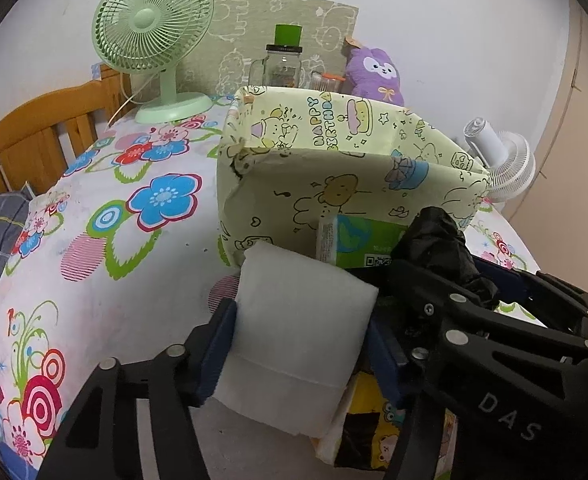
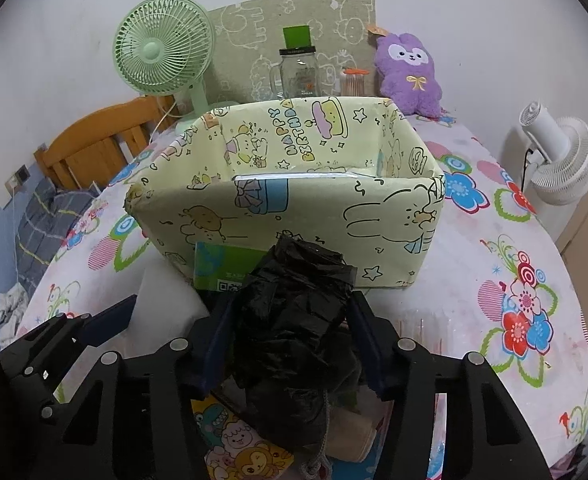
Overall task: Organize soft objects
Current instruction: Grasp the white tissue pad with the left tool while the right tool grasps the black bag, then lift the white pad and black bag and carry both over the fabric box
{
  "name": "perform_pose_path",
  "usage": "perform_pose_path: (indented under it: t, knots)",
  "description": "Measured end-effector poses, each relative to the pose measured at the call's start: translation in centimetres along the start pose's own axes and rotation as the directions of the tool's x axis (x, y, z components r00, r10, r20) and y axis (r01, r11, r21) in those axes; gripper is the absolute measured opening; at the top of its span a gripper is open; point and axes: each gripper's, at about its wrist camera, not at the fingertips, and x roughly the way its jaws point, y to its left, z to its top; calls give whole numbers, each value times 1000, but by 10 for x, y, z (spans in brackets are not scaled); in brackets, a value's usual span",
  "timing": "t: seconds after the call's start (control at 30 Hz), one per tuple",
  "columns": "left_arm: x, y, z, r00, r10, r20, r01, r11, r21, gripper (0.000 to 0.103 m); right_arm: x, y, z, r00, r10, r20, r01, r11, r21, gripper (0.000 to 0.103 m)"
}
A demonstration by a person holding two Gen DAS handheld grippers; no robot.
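Note:
My left gripper is shut on a white soft pack and holds it just in front of the yellow cartoon-print box. My right gripper is shut on a crumpled black plastic bundle, also in front of the box. In the left wrist view the black bundle and the right gripper show at the right. A green tissue pack leans against the box's front wall; it also shows in the right wrist view. Cartoon-print packets lie under the grippers.
The flowered tablecloth covers the table. Behind the box stand a green fan, a glass jar with a green lid and a purple plush toy. A white fan stands at the right. A wooden chair is at the left.

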Motion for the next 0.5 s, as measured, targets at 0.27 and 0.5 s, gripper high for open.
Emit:
perform_pose_path:
  t: [0.27,0.5]
  knots:
    - [-9,-6,0,1000,-1,19,1,1000,11,56,-9,-1,-1,1000,1,13,-1,1000,2,51]
    - [-23,-14,5,999,15,50,-16,999,29,55,-23,-2,1,999,7,45,-7,1000,6,50]
